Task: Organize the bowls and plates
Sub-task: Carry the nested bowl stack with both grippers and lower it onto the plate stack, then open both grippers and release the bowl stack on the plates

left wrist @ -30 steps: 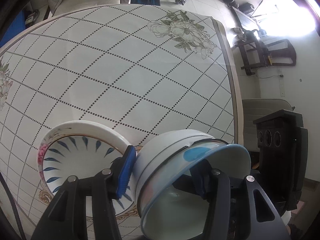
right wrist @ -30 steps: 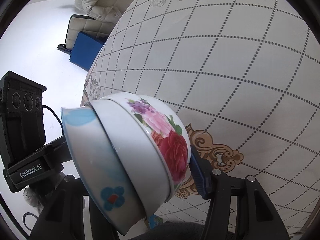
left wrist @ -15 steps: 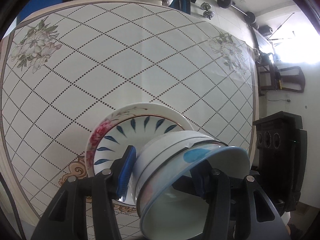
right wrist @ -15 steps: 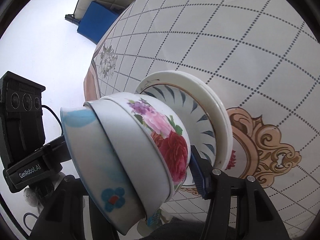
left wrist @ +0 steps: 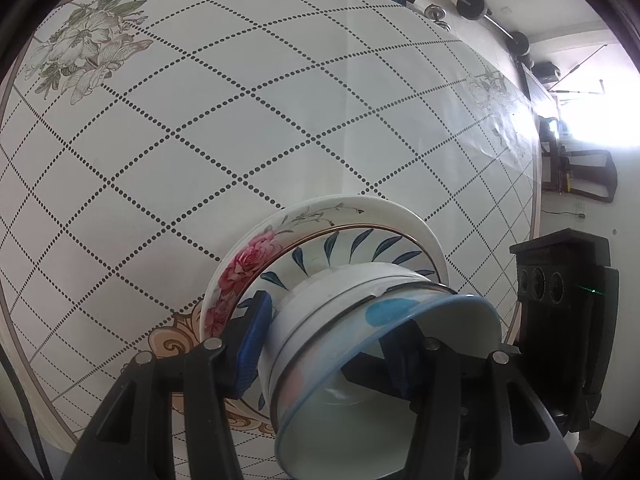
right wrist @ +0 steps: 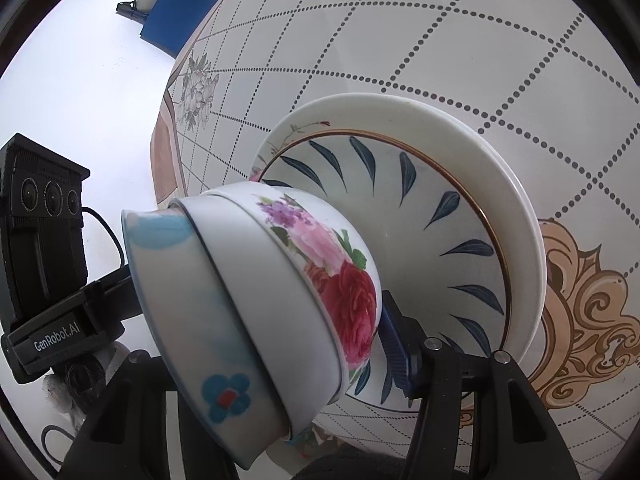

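Note:
Both grippers hold one nested stack of bowls [left wrist: 360,320], tilted on its side, from opposite sides. My left gripper [left wrist: 324,344] is shut on the stack's wall, one finger outside and one inside the top bowl. My right gripper [right wrist: 280,344] is shut on the same stack of bowls [right wrist: 280,292], whose outer bowl bears red and pink roses. Just beyond the stack, a stack of plates [left wrist: 320,224] with blue leaf marks and a rose rim lies on the table; it also shows in the right wrist view [right wrist: 460,184]. The bowls hover just above the plates.
The table [left wrist: 200,140] has a white cloth with a dotted diamond pattern and printed flowers. Its right edge [left wrist: 536,200] borders a room with dumbbells [left wrist: 472,4] and a dark chair [left wrist: 580,172]. A blue seat [right wrist: 180,24] stands beyond the far edge.
Both grippers carried the bowl stack across the table toward the plates. The plates came into view and now sit directly behind the bowls, much closer than before.

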A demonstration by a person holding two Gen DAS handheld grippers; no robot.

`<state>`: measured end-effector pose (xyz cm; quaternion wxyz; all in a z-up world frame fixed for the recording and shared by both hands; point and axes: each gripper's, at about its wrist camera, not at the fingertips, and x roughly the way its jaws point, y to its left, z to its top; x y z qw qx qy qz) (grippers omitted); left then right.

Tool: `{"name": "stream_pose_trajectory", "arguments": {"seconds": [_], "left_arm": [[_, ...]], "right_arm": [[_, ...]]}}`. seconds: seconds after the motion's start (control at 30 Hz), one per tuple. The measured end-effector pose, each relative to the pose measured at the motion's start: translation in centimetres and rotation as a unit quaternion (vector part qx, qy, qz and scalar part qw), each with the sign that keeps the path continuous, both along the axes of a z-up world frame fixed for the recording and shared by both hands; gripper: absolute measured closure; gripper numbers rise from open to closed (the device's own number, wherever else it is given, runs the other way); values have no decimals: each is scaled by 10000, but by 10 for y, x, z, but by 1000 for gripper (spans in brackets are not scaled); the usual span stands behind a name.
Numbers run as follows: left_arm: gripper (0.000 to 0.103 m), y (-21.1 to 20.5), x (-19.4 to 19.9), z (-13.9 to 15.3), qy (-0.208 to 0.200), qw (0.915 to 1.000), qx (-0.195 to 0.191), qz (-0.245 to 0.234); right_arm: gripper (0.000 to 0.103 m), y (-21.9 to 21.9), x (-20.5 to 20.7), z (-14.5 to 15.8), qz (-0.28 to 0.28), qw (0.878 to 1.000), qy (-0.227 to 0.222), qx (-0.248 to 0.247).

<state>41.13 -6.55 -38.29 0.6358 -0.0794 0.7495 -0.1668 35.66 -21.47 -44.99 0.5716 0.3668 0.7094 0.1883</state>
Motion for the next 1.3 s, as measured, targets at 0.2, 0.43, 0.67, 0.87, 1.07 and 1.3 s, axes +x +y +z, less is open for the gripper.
{"name": "stream_pose_trajectory", "arguments": {"seconds": [0.2,0.43,0.67,0.87,1.07,1.3], "left_arm": [[55,-7,-3,-6,28,10000,1,-44],[55,-21,-4,-11,17,9999,85,-136],[54,-21,-9,-15,22,9999,87,-128],[54,-16,-13,-13,0,9999,94,-65],[54,-11,-16,-8,-51,9999,105,-4],[54,-4,-21,0,-88,9997,193,95]], "right_arm": [[44,-4,-1,-7,-29,10000,35,-77],[45,-12,-5,-8,-75,9999,46,-72],[45,-12,-3,-2,51,9994,-37,-341],[45,-12,-4,0,49,9991,29,-415],[45,-4,-3,6,144,9978,17,-643],[45,-6,-6,14,162,9974,9,-706]]}}
